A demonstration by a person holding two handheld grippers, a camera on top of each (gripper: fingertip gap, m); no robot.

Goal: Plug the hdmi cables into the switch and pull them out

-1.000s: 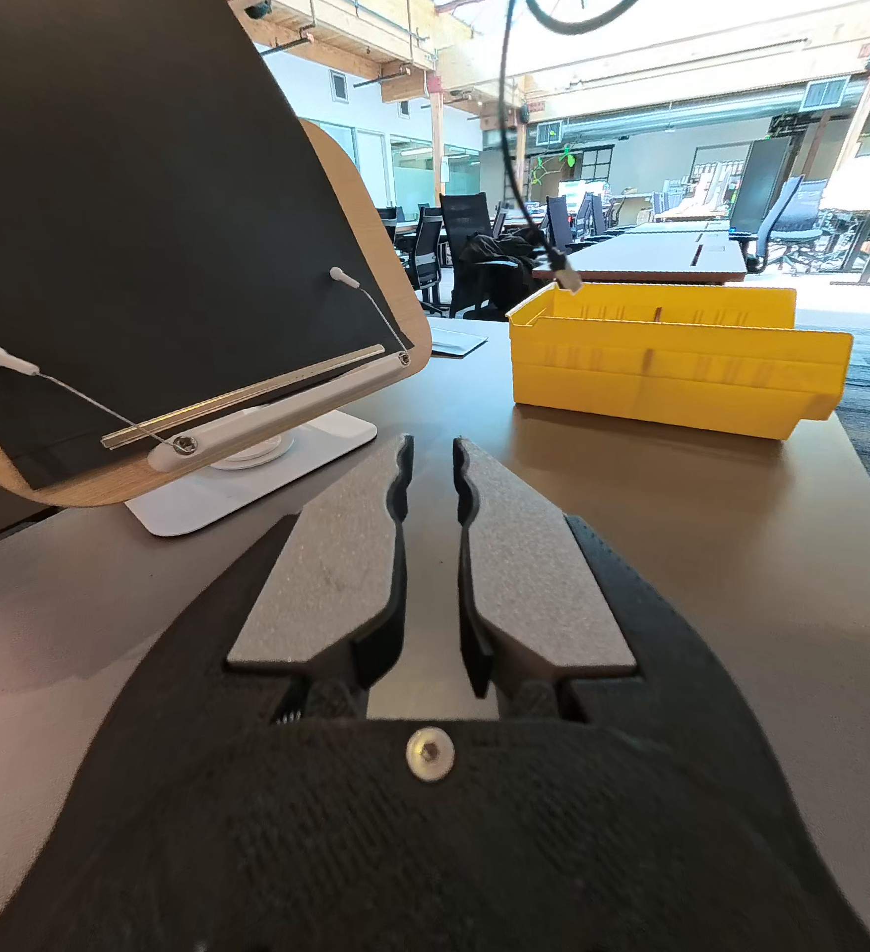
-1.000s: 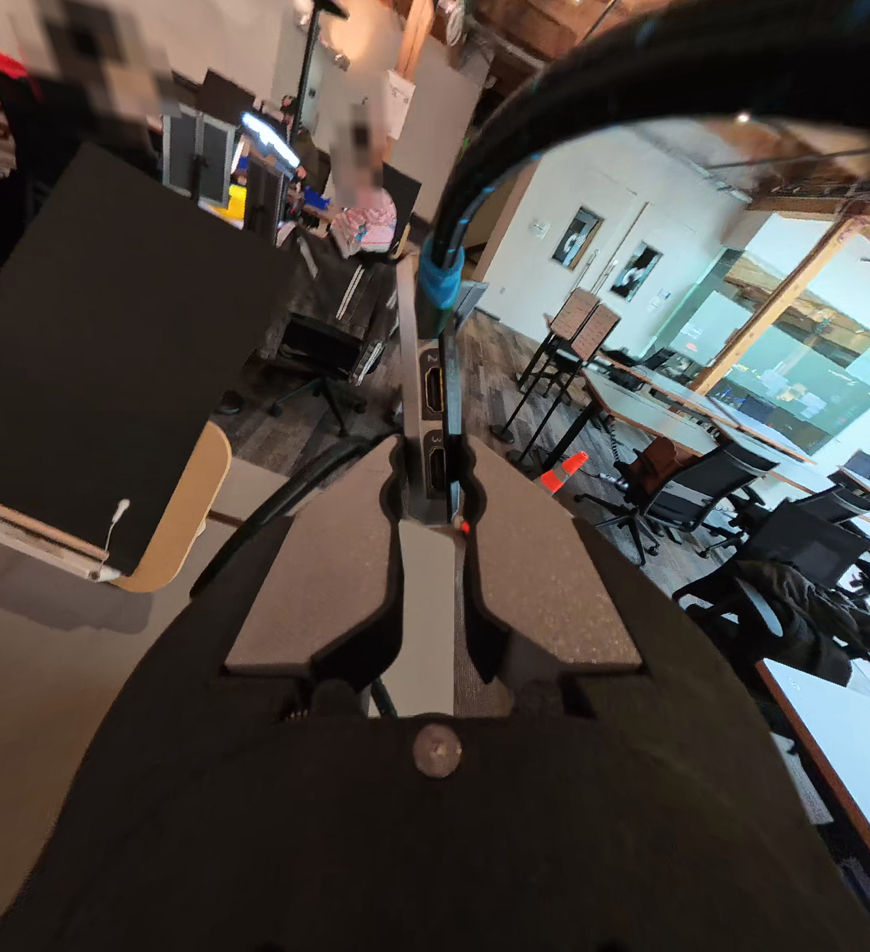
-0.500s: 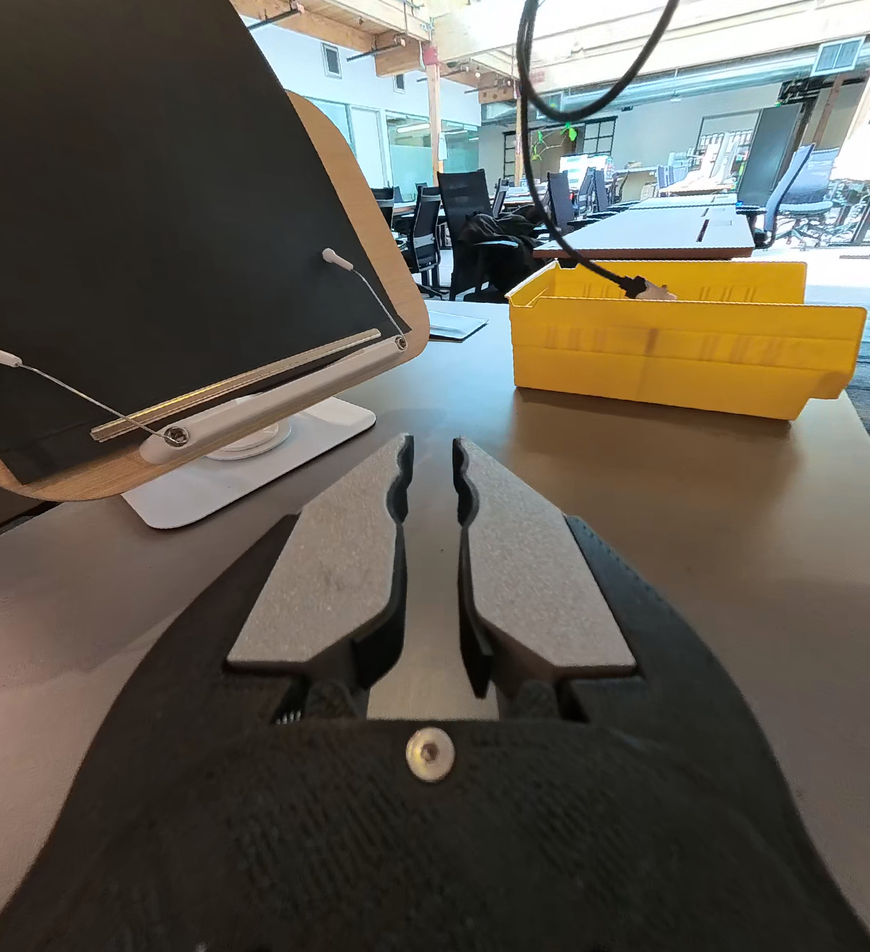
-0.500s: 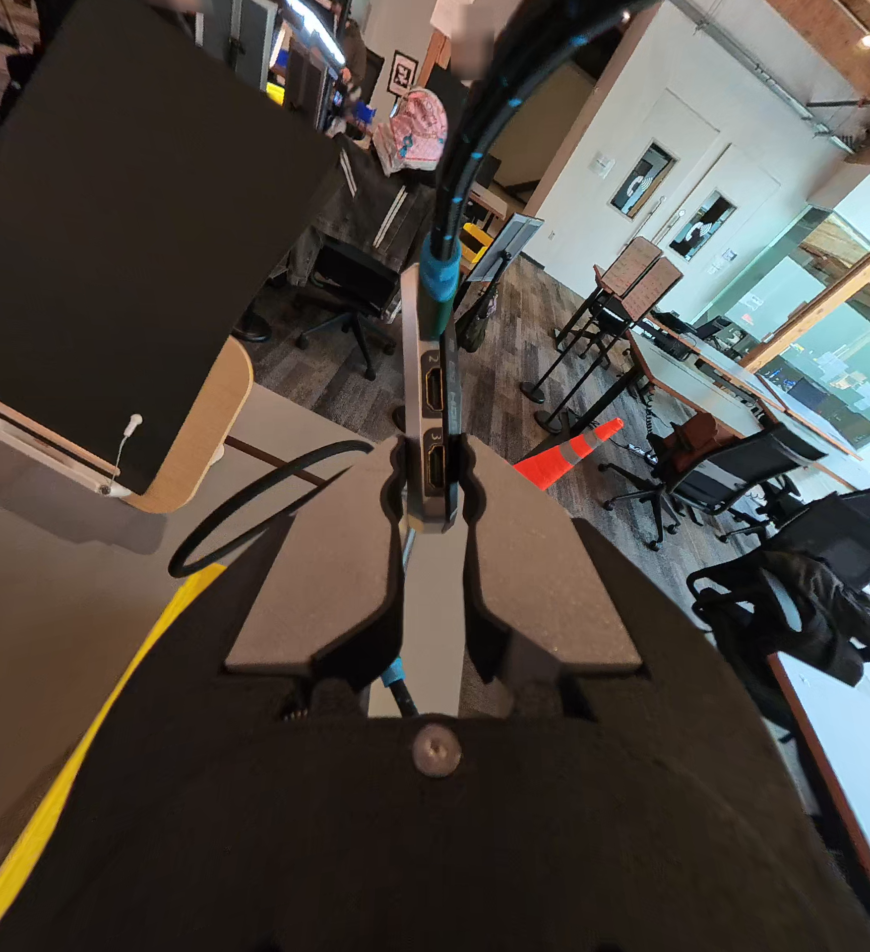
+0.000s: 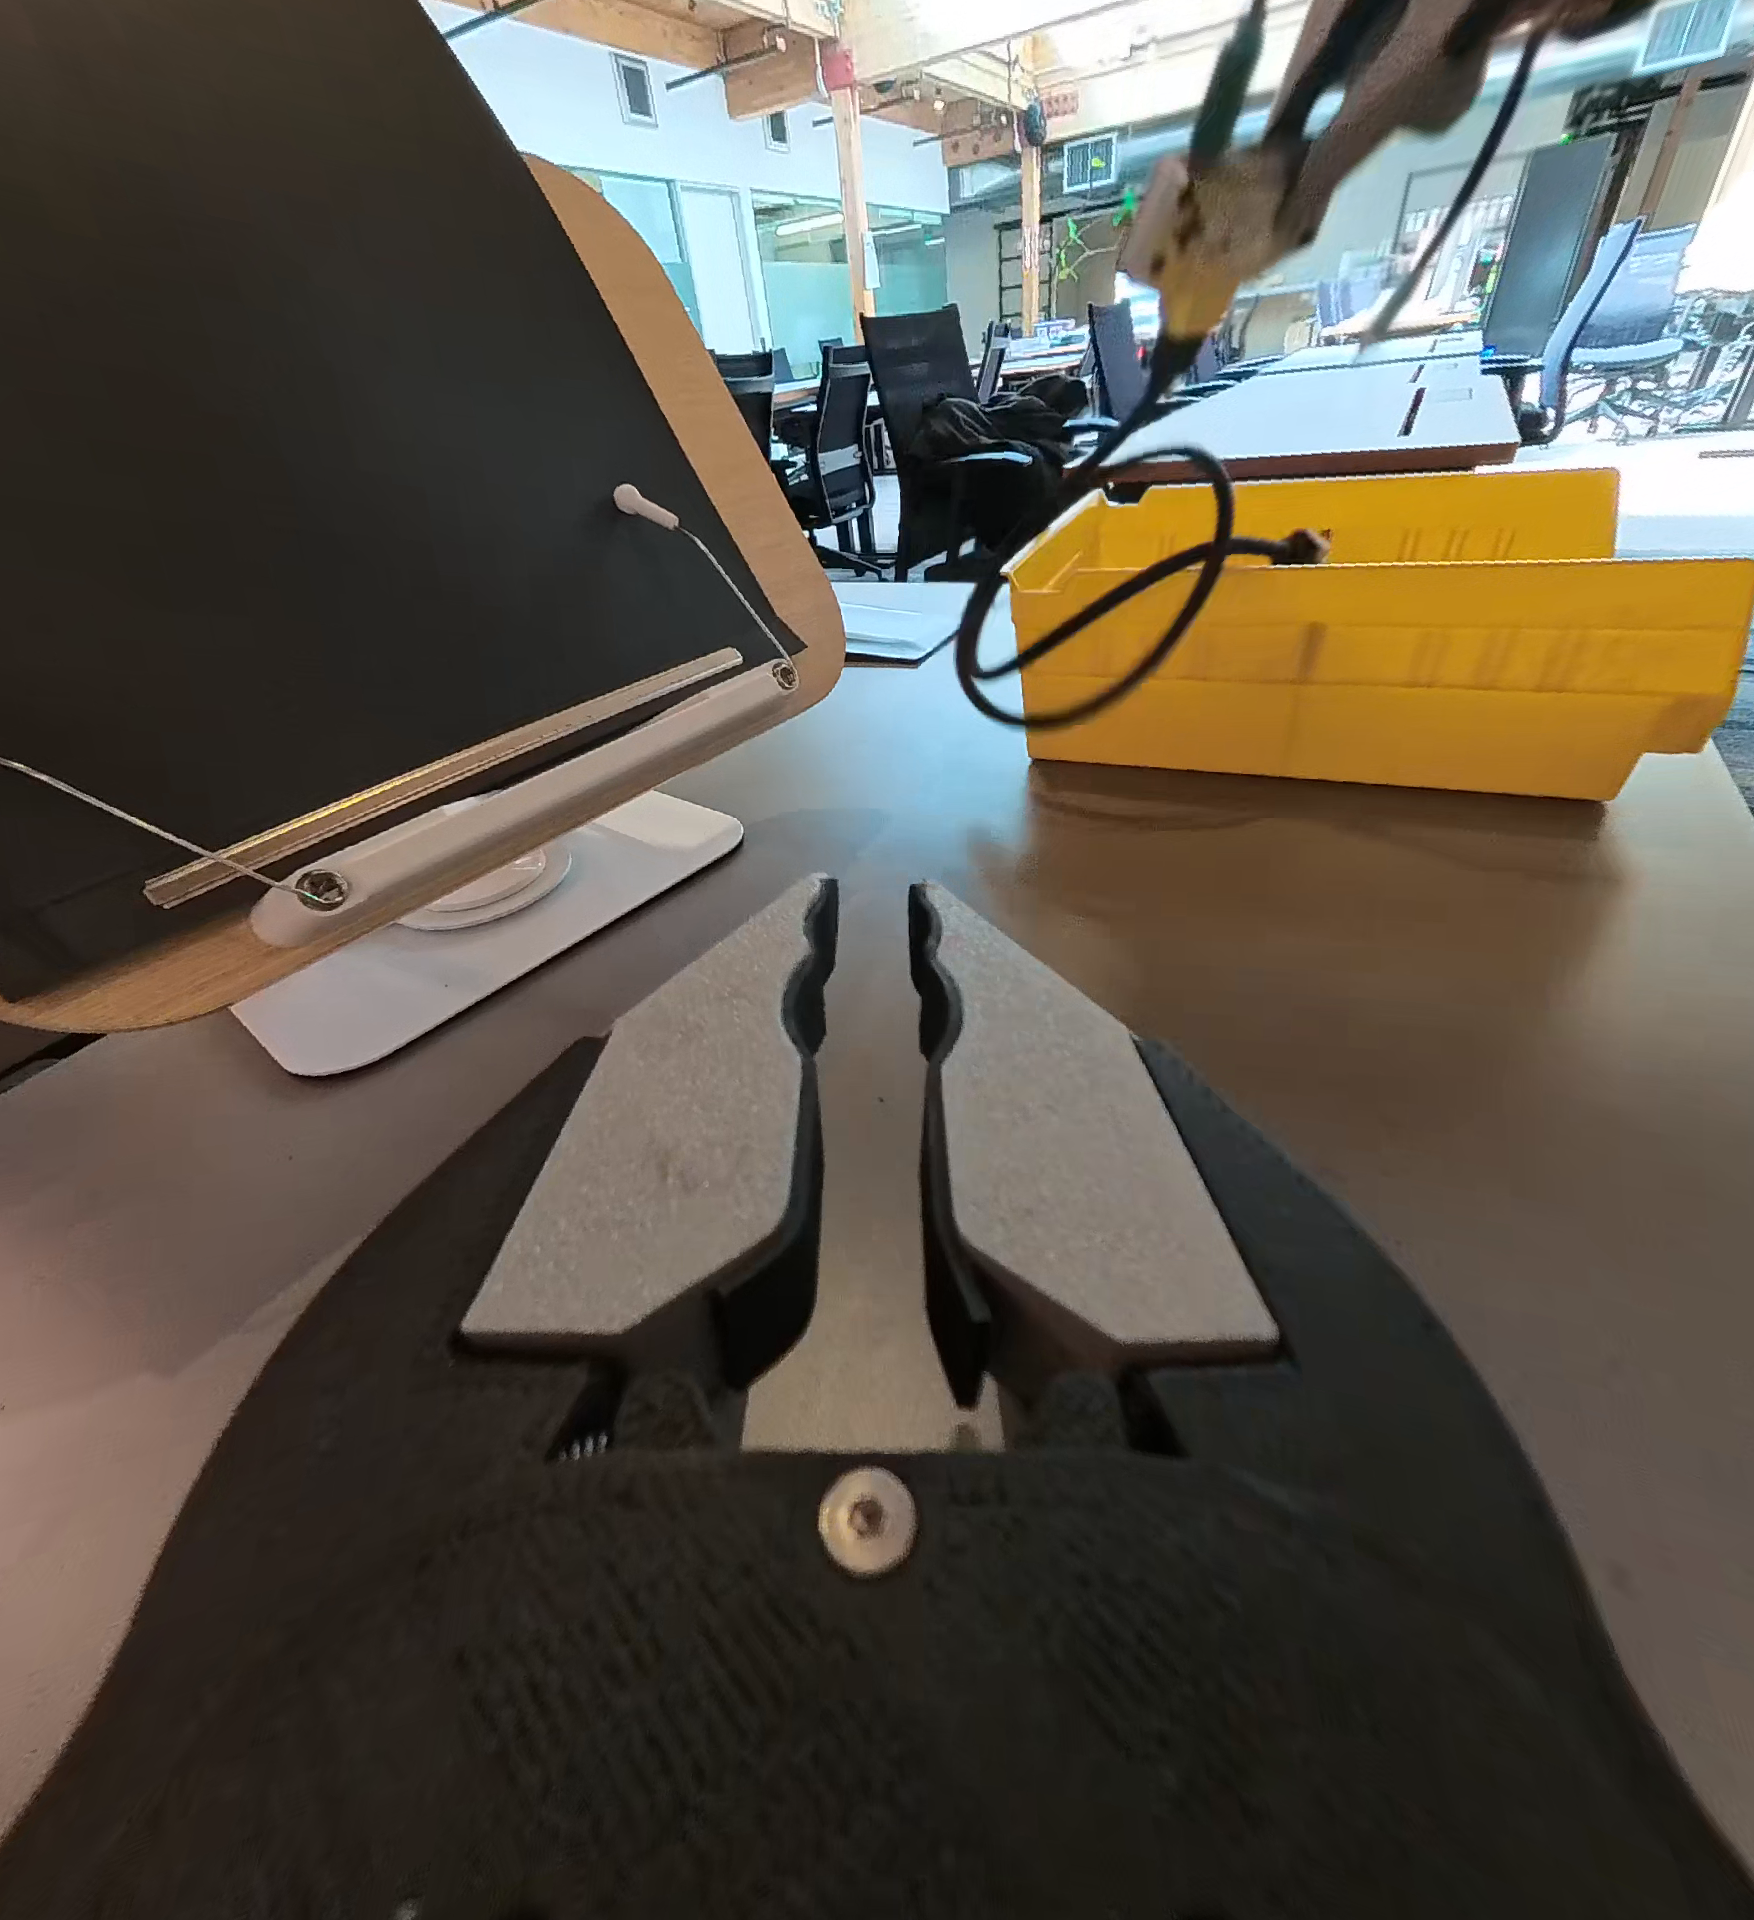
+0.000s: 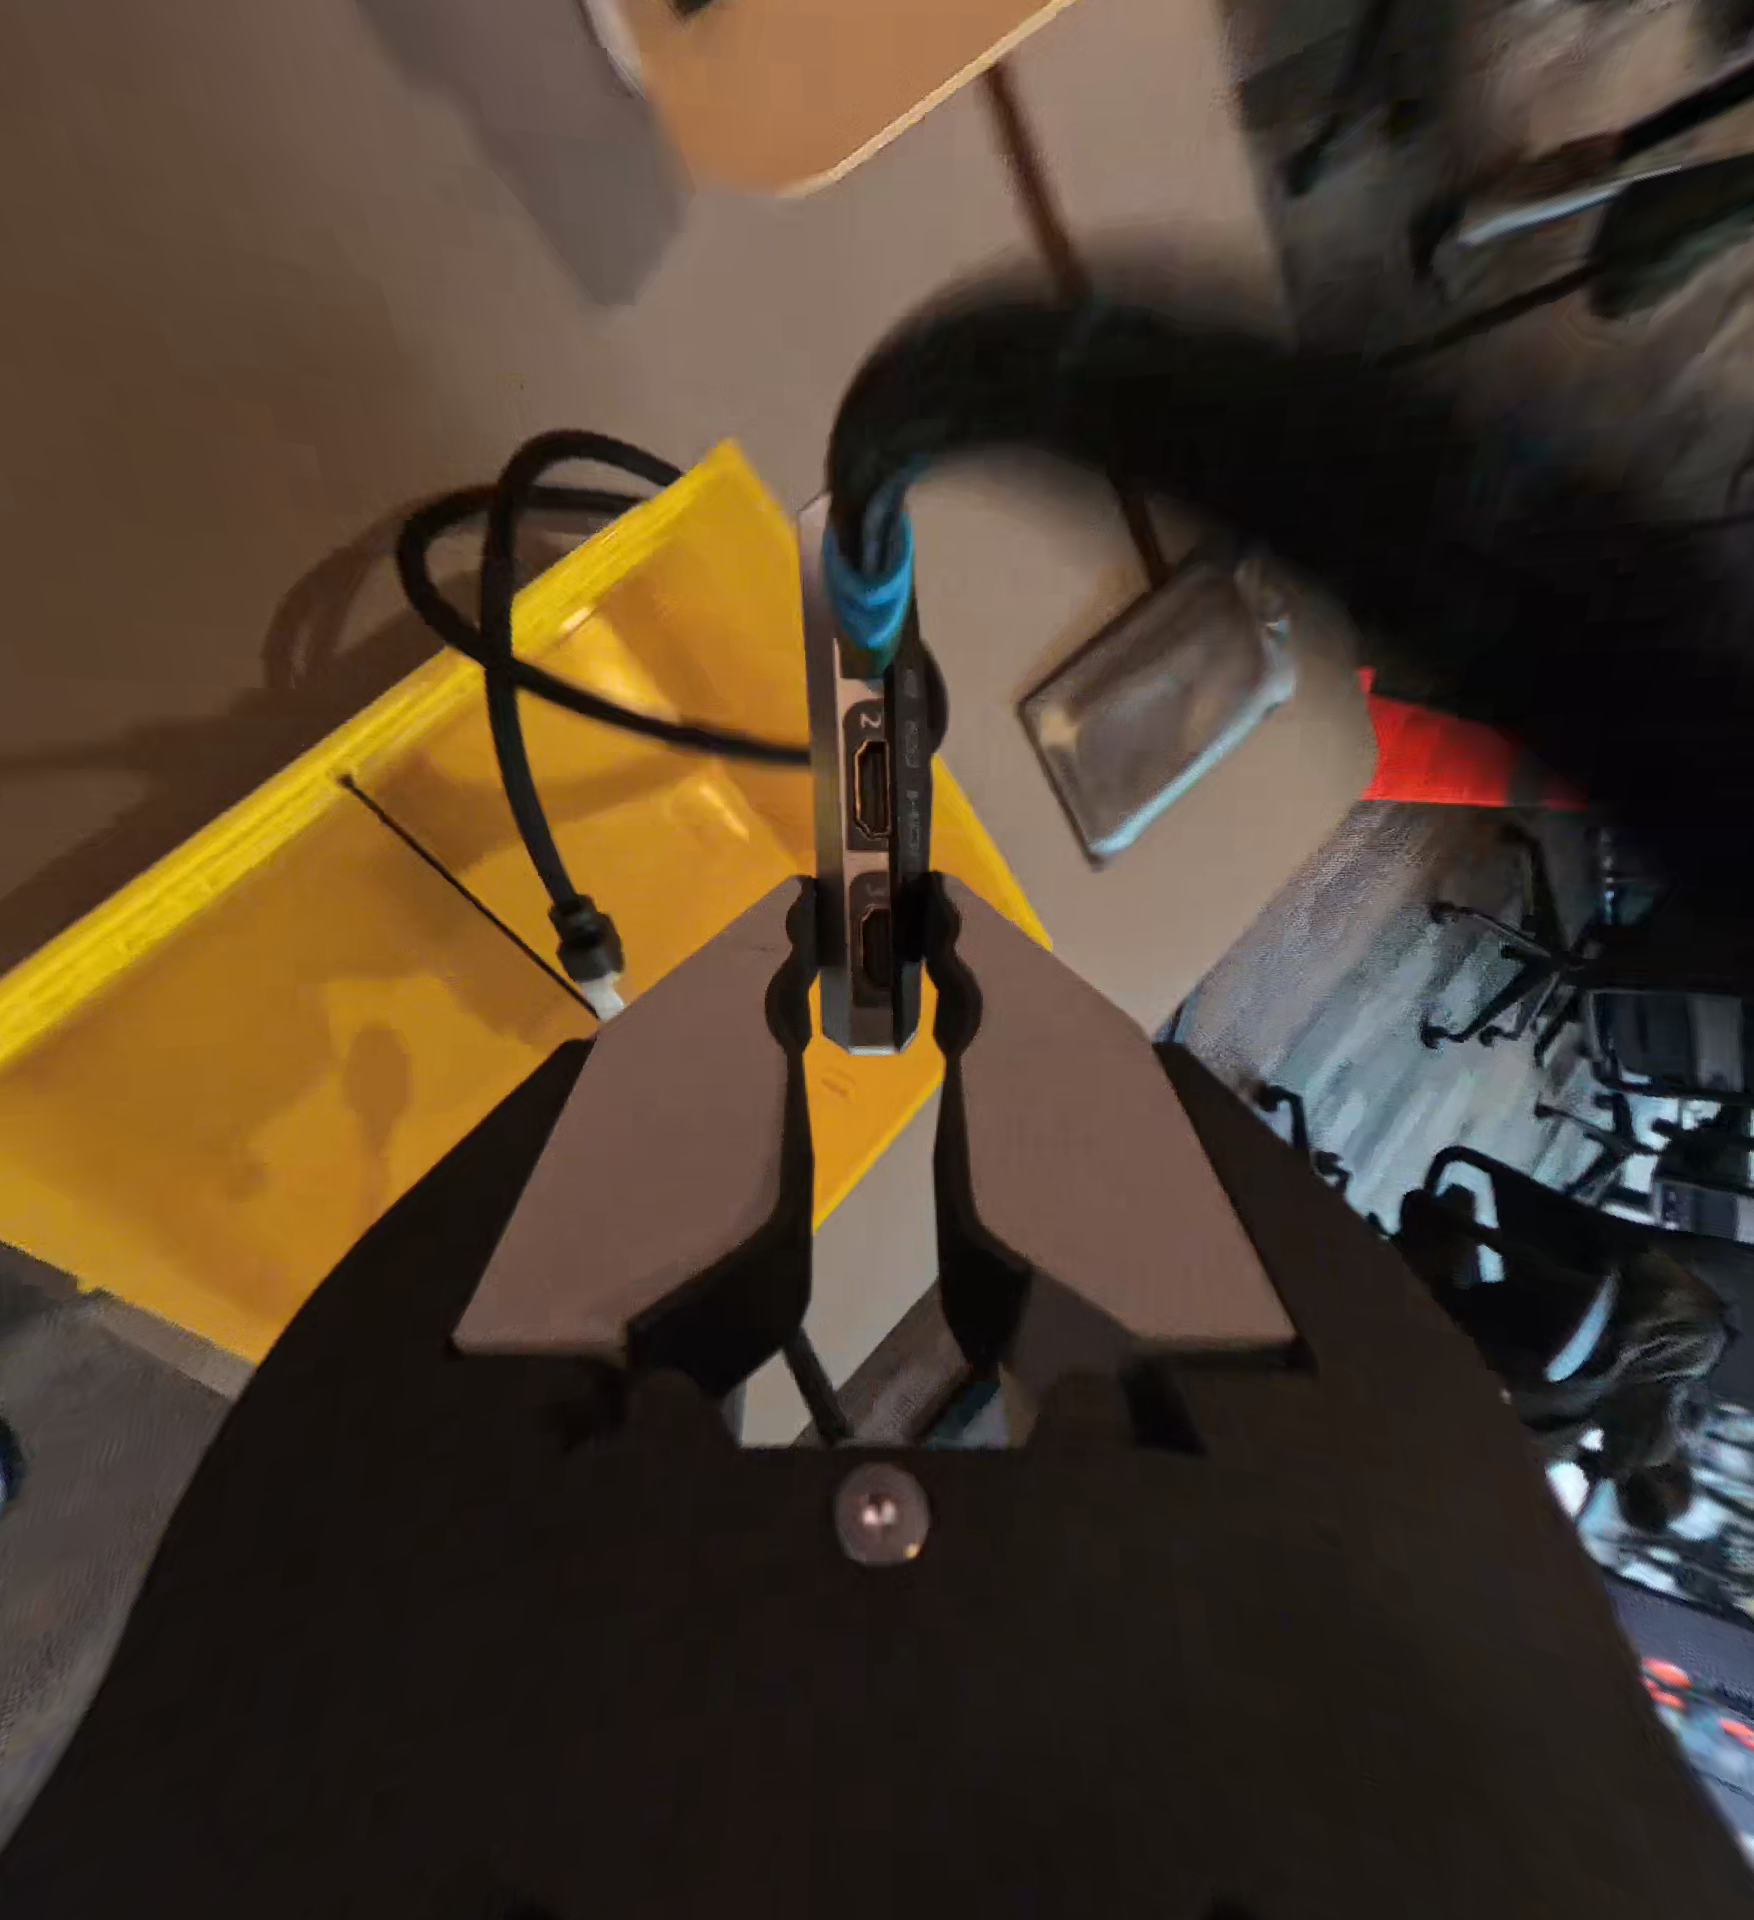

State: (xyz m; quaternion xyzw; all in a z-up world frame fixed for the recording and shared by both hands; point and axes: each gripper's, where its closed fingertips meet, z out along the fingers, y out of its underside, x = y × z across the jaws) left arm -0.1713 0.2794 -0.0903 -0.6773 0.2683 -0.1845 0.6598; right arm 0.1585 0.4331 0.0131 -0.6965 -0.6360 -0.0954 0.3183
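Switch: grey HDMI switch (image 6: 868, 831) pinched at its near end by the right gripper (image 6: 873, 966), held in the air above the yellow bin (image 6: 260, 997), likely so a free hand can reach its ports
Ports: two empty sockets face the camera, exposed for plugging
Plugged cable: thick black HDMI cable with blue collar (image 6: 868, 592) sits in the far end
Thin lead: black cord (image 6: 520, 727) dangles from the switch, its plug hanging over the bin
Left gripper: left gripper (image 5: 873, 935) low over the brown bench (image 5: 1372, 1091), fingers slightly parted, holding nothing
Bin place: near the bench's far right edge
Book stand: wooden stand (image 5: 333, 520) at the left edge
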